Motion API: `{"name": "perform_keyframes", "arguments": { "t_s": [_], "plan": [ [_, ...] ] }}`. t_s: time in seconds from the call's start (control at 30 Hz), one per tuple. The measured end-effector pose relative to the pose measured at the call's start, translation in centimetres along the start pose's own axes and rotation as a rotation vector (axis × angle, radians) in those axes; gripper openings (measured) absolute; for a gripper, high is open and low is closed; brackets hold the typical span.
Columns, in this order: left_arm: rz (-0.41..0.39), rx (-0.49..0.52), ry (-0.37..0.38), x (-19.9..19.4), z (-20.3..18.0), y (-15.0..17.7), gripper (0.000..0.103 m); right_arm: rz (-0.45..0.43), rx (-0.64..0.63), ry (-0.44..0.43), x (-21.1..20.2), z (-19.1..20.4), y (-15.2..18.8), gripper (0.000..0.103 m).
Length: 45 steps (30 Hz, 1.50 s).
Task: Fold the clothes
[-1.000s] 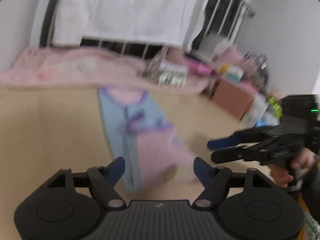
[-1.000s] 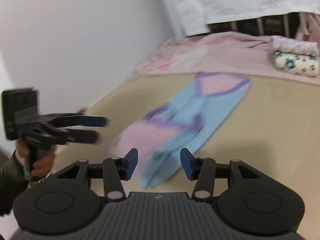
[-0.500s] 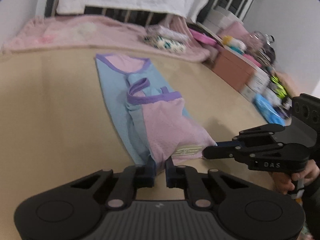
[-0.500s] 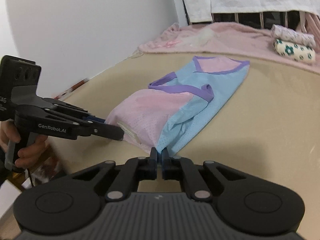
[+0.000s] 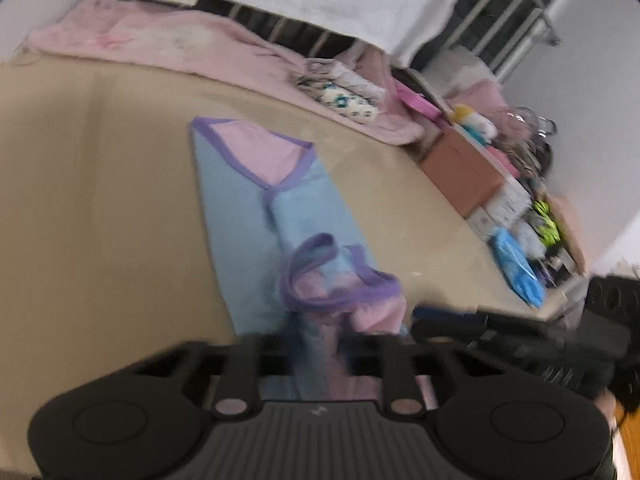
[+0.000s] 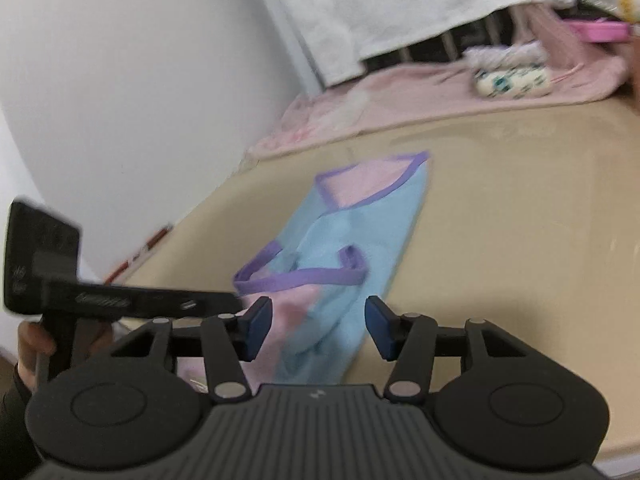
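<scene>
1. Two handheld grippers meet at the near end of one garment (image 6: 352, 232), a blue and pink top with purple trim, lying lengthwise on the tan surface (image 6: 520, 208).
2. Left gripper (image 5: 320, 350): jaws pressed together, pinching the garment's lifted near hem.
3. Right gripper (image 6: 316, 330): jaws opening; cloth lies between the blue pads (image 6: 258, 326), which do not press it.
4. A pink blanket (image 5: 168, 40) lies along the surface's far edge.

Garment on the table, both grippers at its near end

Your garment (image 6: 352, 232) lies on the table (image 6: 520, 208); behind it a blanket (image 6: 400, 92) carries folded cloths (image 6: 512, 80); boxes (image 5: 464, 168) stand right.
</scene>
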State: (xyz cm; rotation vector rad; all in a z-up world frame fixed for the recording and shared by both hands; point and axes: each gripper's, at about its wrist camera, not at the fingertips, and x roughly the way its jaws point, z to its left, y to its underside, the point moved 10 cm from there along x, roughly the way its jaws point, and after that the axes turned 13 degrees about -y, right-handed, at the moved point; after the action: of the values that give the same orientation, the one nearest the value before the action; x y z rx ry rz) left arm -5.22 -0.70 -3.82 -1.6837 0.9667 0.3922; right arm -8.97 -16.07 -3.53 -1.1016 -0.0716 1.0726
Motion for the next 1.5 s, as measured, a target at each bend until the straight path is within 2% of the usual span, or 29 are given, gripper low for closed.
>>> {"name": "perform_keyframes", "arguments": {
  "t_s": [0.03,0.13,0.2,0.23,0.27,0.3,0.33,0.4,0.43,0.47,0.5,0.53,0.6,0.63,0.67,0.77,0.87,0.9,0.97,1.0,1.03,1.1,1.13,1.17,1.2,1.23,1.3,1.37,1.5],
  "plan": [
    [-0.011,-0.017,-0.008,0.2,0.2,-0.4,0.005,0.019,-0.007,0.005,0.8,0.0,0.1,0.0],
    [-0.079,-0.001,-0.018,-0.5,-0.1,-1.2,0.008,-0.052,-0.09,0.138,0.6,0.1,-1.0,0.001],
    [-0.107,0.041,-0.081,0.0,0.0,-0.8,0.025,-0.056,-0.1,0.177,0.5,-0.1,-1.3,0.005],
    [-0.111,0.053,-0.114,0.1,0.3,-0.4,0.032,-0.045,-0.082,0.172,0.5,-0.1,-1.1,0.006],
    [-0.117,0.062,-0.11,-0.2,0.6,0.0,0.036,-0.029,-0.079,0.144,0.5,0.2,-0.8,0.007],
    [-0.124,0.068,-0.105,-0.6,0.8,0.3,0.037,-0.012,-0.083,0.112,0.5,0.7,-0.4,0.014],
    [-0.136,0.063,-0.088,-1.3,1.0,0.5,0.039,-0.006,-0.099,0.088,0.2,1.3,0.0,0.033],
    [-0.16,0.053,-0.055,-2.9,1.5,0.9,0.039,-0.007,-0.141,0.088,-0.3,2.4,0.6,0.063],
    [-0.174,0.053,-0.042,-3.7,1.6,1.1,0.038,-0.01,-0.156,0.1,-0.4,2.7,0.9,0.062],
    [-0.193,0.076,-0.046,-4.4,1.3,1.3,0.037,-0.017,-0.158,0.103,-0.6,3.0,1.1,0.061],
    [-0.211,0.1,-0.049,-5.1,1.0,1.4,0.037,-0.024,-0.154,0.09,-0.6,3.2,1.3,0.056],
    [-0.223,0.123,-0.048,-5.5,0.4,1.6,0.037,-0.018,-0.146,0.078,-0.5,3.2,1.5,0.046],
    [-0.211,0.187,-0.053,-5.1,-0.8,2.4,0.037,0.001,-0.129,0.057,-0.2,3.2,2.0,0.04],
    [-0.2,0.223,-0.063,-4.6,-1.4,2.8,0.037,0.017,-0.12,0.051,0.1,3.0,2.3,0.022],
    [-0.188,0.257,-0.077,-4.1,-1.9,3.2,0.036,0.019,-0.096,0.063,0.3,2.4,2.5,0.013],
    [-0.153,0.309,-0.167,-2.3,-1.9,4.3,0.031,-0.031,0.014,0.091,-0.1,0.6,2.3,0.009],
    [-0.181,0.337,-0.198,-2.2,-2.1,4.7,0.032,-0.1,0.043,0.168,-1.7,-0.5,1.6,0.011],
    [-0.182,0.334,-0.202,-2.2,-2.1,4.7,0.032,-0.108,0.045,0.175,-2.1,-0.7,1.5,0.012],
    [-0.187,0.308,-0.206,-2.5,-2.0,4.4,0.031,-0.102,0.055,0.126,-2.6,-0.2,1.6,0.016],
    [-0.202,0.297,-0.192,-3.0,-2.1,4.1,0.031,-0.089,0.045,0.095,-2.7,0.3,1.7,0.028],
    [-0.231,0.287,-0.159,-3.6,-2.4,3.8,0.032,-0.074,0.03,0.063,-2.8,0.9,1.9,0.048],
    [-0.257,0.292,-0.099,-4.3,-3.1,3.6,0.036,-0.045,-0.017,0.015,-2.8,2.0,2.4,0.064],
    [-0.258,0.304,-0.071,-4.4,-3.5,3.7,0.04,-0.033,-0.054,0.006,-2.8,2.5,2.7,0.061],
    [-0.257,0.318,-0.048,-4.5,-3.9,3.9,0.04,-0.013,-0.07,0.017,-2.4,2.4,3.1,0.055],
    [-0.239,0.345,-0.052,-3.9,-4.1,4.4,0.04,0.009,-0.079,0.035,-2.0,2.2,3.5,0.032],
    [-0.225,0.377,-0.069,-3.3,-4.2,4.9,0.039,0.022,-0.075,0.053,-1.7,2.0,3.7,0.017],
    [-0.23,0.417,-0.103,-2.7,-4.1,5.7,0.039,0.042,-0.061,0.084,-1.7,1.6,3.8,0.017],
    [-0.246,0.408,-0.1,-2.9,-3.9,6.0,0.041,0.027,-0.061,0.102,-2.5,1.3,3.4,0.016],
    [-0.235,0.323,-0.053,-3.7,-2.9,5.4,0.043,-0.033,-0.084,0.111,-3.4,1.1,1.8,0.019]
  ]
}}
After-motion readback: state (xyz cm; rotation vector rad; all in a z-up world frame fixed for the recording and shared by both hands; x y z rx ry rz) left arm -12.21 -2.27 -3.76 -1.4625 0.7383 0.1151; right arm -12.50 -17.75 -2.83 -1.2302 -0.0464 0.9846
